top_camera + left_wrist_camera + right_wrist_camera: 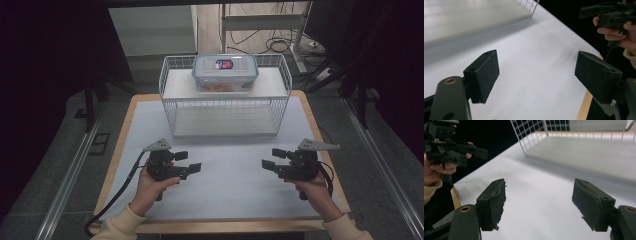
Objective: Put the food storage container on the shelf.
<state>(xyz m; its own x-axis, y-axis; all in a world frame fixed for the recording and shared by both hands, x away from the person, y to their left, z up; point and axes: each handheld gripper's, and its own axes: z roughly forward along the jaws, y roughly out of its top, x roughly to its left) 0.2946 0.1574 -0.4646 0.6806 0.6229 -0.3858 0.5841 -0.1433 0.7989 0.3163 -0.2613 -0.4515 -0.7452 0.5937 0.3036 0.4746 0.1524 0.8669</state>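
Lidded container [225, 73] with unreadable red-blue label, in wire basket [225, 107]

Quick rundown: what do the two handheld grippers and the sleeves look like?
Both the left gripper and right gripper are black pistol-grip units with two flat black foam-faced pads; the right's pads look frayed. Each carries a grey three-cornered plate and trails a black cable. Cream sleeves.

Left hand-held gripper [536, 75], jaws apart, empty, over the white table [536, 45].
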